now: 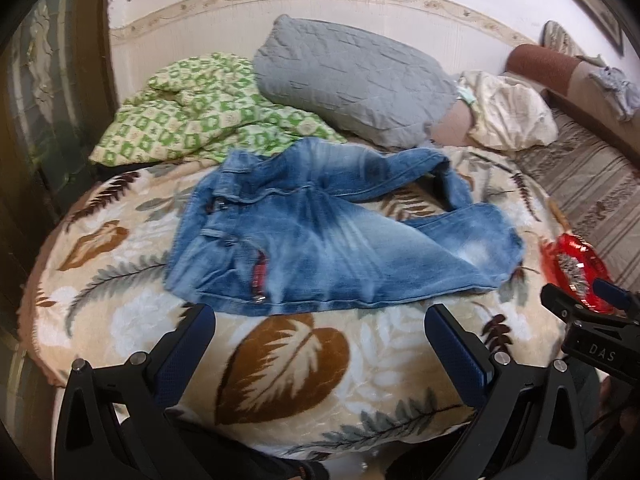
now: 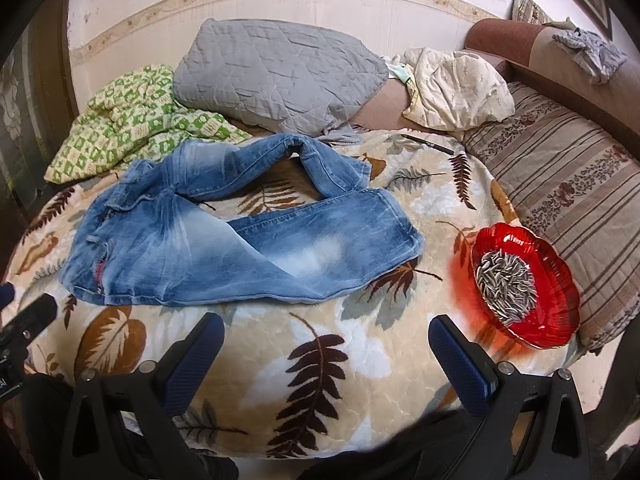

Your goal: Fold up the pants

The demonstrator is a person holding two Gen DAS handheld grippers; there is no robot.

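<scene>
jeans [image 2: 224, 248] lie unfolded on the leaf blanket [image 2: 320, 380] (legs bent); left tongs [image 1: 320, 344] and right tongs [image 2: 326, 354] both apart.

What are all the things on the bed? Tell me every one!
jeans: one, faded blue, spread unfolded mid-blanket
blanket: one, beige with leaves, under everything
bowl: one, red, right of jeans, holding striped seeds
pillow: one, grey, behind jeans
quilt: one, green-checked, back left
cream cloth: one, crumpled, back right
pencil: one, dark, beyond jeans
striped cushion: one, brown, far right
left gripper: one, black with blue pads, open, empty
right gripper: same, open, empty
</scene>
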